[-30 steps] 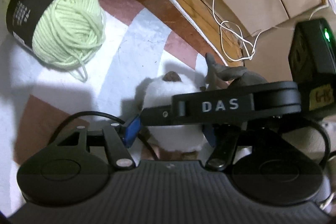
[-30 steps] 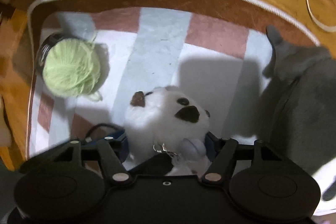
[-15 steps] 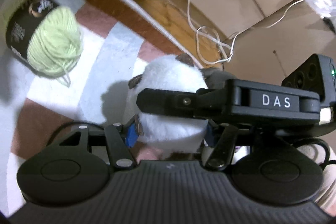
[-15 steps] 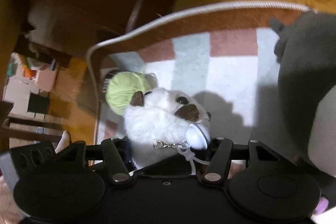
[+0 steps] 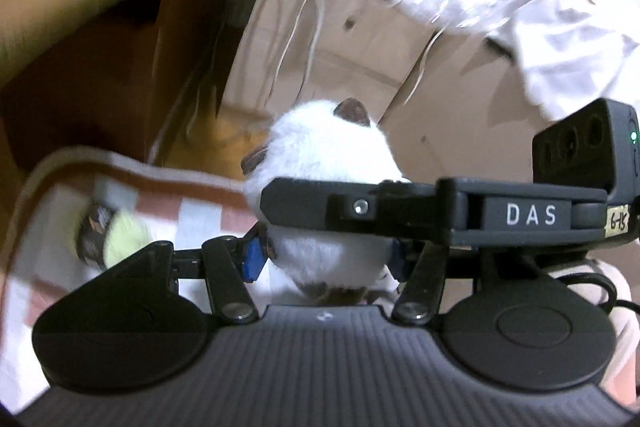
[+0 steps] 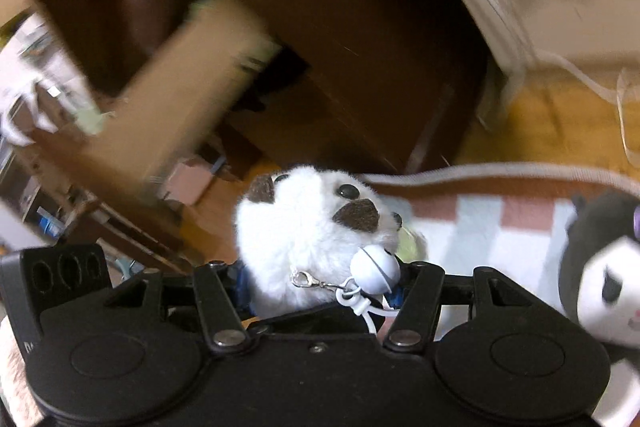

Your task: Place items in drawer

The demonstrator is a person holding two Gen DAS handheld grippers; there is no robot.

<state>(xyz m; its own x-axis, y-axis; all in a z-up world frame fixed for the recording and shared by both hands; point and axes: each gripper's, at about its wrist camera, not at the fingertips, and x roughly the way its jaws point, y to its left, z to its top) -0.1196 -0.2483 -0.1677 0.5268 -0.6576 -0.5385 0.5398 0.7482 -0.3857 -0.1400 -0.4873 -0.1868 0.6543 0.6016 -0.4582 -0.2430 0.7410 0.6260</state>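
A white fluffy plush toy [image 6: 308, 239] with brown ears and a white bell is held by both grippers and lifted above the rug. My right gripper [image 6: 320, 291] is shut on its lower body. My left gripper [image 5: 326, 261] is shut on the same plush toy [image 5: 328, 163] from the other side, and the right gripper's black body crosses the left wrist view. A green yarn ball [image 5: 116, 239] with a black label lies on the checked rug [image 5: 192, 203]. A dark wooden cabinet [image 6: 320, 39] stands ahead, blurred.
A black-and-white plush doll [image 6: 600, 267] lies on the rug at the right. White cables [image 5: 304, 27] hang along a beige wall. A cardboard box [image 6: 180, 95] and clutter show at the left. A white cloth [image 5: 540, 7] hangs at the upper right.
Both grippers have lifted the white plush up off the rug and swung toward the dark cabinet. The yarn ball stayed on the rug and now looks farther away.
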